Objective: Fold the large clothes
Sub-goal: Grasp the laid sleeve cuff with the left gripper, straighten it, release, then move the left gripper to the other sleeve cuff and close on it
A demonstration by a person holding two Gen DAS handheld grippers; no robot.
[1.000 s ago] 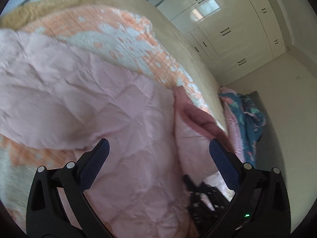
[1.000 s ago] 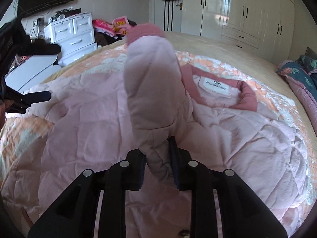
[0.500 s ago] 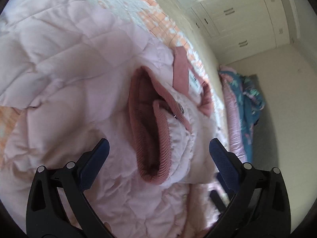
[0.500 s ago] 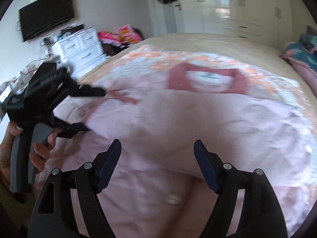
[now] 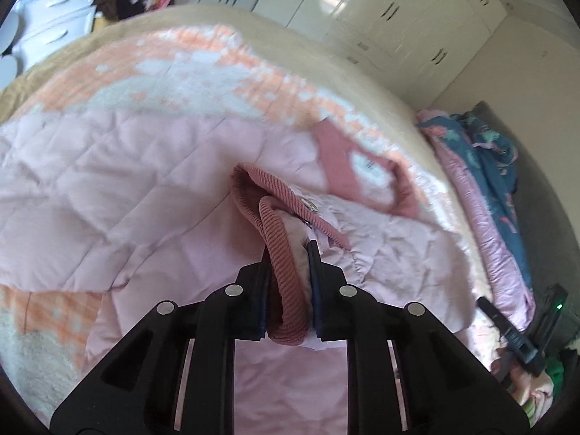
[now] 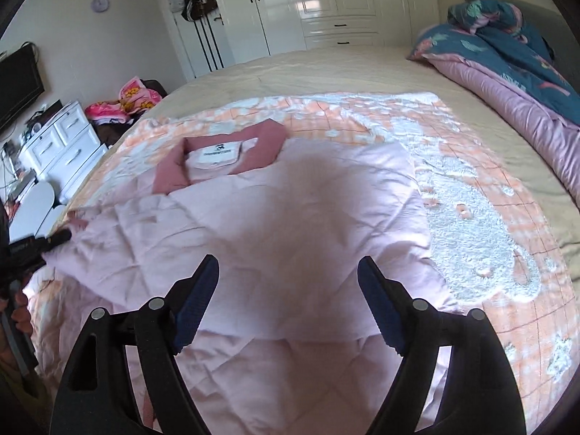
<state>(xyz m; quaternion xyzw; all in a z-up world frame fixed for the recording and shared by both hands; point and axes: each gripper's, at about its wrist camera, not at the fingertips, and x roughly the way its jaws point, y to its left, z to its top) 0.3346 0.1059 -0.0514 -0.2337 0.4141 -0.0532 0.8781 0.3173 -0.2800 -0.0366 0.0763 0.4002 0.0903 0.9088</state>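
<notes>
Now that the left tool [image 5: 288, 290] has snapped together from a wide spread, it pinches the ribbed dusty-rose cuff [image 5: 286, 272] of the pink quilted jacket [image 6: 290, 224]; a second ago nothing sat between its pads. The right tool [image 6: 288, 304], which a second ago clamped the other sleeve upright, has let it go: jaws opening, nothing between them, that sleeve now laid across the jacket's body.

Reading: one sleeve fold looks done, the second just beginning with the fresh grip on the cuff.

Jacket lies spread on the orange-and-white blanket [image 6: 471, 239] on the bed [image 6: 326, 61], rose collar [image 6: 217, 156] and white label toward the wardrobe [image 6: 326, 3]. Teal-and-pink duvet [image 6: 507, 54] bunched at the bed's far side.

Pose: left tool angled steeply down at the cuff, lifting it slightly off the quilting; in the right view it sits at the jacket's left edge with the person's fingers [image 6: 21, 311] visible below it. Right tool tilted down over the lower middle of the jacket, hovering clear of the fabric, its shadow on the chest panel.
</notes>
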